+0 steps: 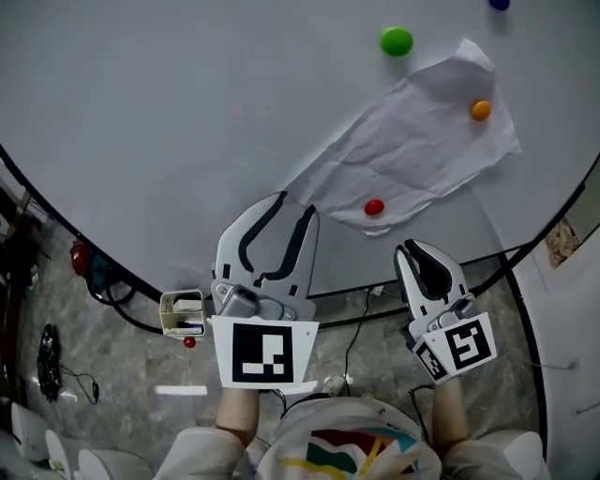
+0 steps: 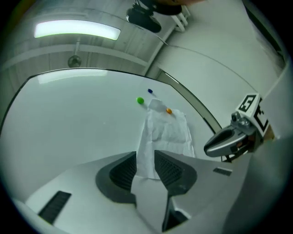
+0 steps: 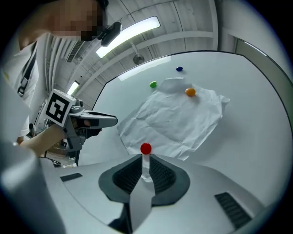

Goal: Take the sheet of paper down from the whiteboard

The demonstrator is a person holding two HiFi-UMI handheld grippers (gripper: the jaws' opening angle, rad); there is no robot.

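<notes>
A crumpled white sheet of paper (image 1: 412, 141) (image 2: 167, 130) (image 3: 178, 119) lies slantwise on the whiteboard (image 1: 187, 112). An orange magnet (image 1: 480, 110) (image 3: 190, 92) pins its upper part and a red magnet (image 1: 374, 207) (image 3: 145, 148) its lower edge. My left gripper (image 1: 292, 208) (image 2: 145, 157) is open just off the sheet's lower left corner, and the pads touch nothing. My right gripper (image 1: 410, 249) (image 3: 146, 160) is shut and empty, with its tips just below the red magnet.
A green magnet (image 1: 396, 40) (image 3: 153, 84) and a blue magnet (image 1: 499, 4) (image 3: 179, 69) sit on bare board above the sheet. The board's dark lower frame (image 1: 356, 319) runs under both grippers. A small white box (image 1: 183, 312) hangs at its left, above cables on the floor.
</notes>
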